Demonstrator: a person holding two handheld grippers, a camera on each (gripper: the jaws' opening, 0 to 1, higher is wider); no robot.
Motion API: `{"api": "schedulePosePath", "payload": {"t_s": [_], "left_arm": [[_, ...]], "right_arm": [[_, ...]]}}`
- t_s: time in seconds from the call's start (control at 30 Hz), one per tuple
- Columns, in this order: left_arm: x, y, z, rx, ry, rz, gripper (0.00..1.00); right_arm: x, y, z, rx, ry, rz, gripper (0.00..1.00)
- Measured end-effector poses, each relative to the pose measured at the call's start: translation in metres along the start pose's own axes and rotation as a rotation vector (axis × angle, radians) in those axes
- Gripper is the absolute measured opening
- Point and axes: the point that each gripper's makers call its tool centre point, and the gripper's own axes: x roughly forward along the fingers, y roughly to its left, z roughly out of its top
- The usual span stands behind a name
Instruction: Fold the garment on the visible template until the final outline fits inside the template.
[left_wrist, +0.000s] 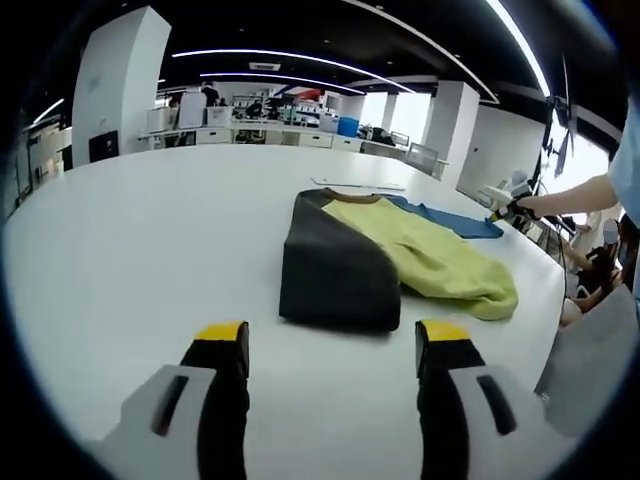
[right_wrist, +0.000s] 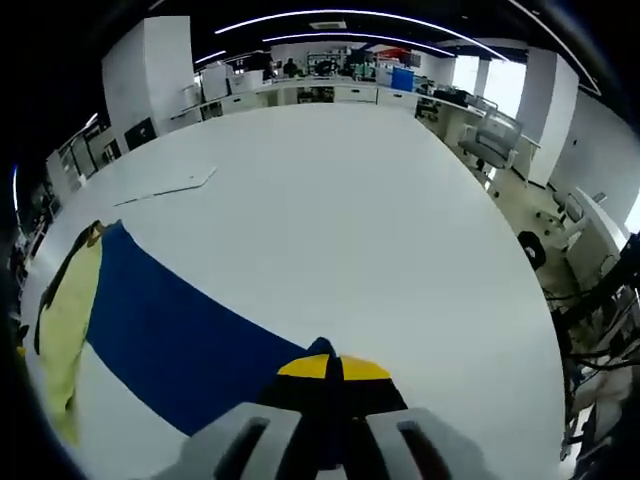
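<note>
Broad smooth white table (left_wrist: 150, 260) under everything. On it I see the soft yellow-green and charcoal garment (left_wrist: 400, 255), partly folded, overlapping the flat blue rectangular template (right_wrist: 180, 335). My left gripper (left_wrist: 333, 345) hovers short of the garment, fingers wide. My right gripper (right_wrist: 333, 368) fingers pinched together at the template's corner.

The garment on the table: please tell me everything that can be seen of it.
The garment is soft cloth in three colours: a dark grey part folded over nearest the left tool, a yellow-green middle, and a blue part stretched flat away. It lies partly folded on the white table. The right tool is shut on the blue corner; the left tool is open, apart from it.
</note>
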Motion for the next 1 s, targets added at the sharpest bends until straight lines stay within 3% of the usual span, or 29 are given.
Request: {"api": "schedulePosePath", "payload": {"t_s": [0.47,1.0], "left_arm": [[0.0,0.0,-0.003,0.0,0.004,-0.009,0.65],[-0.001,0.001,-0.002,-0.008,0.003,-0.008,0.65]], "right_arm": [[-0.023,-0.017,-0.026,0.036,0.025,-0.024,0.0],[-0.024,-0.014,-0.027,0.038,0.007,-0.007,0.0]]}}
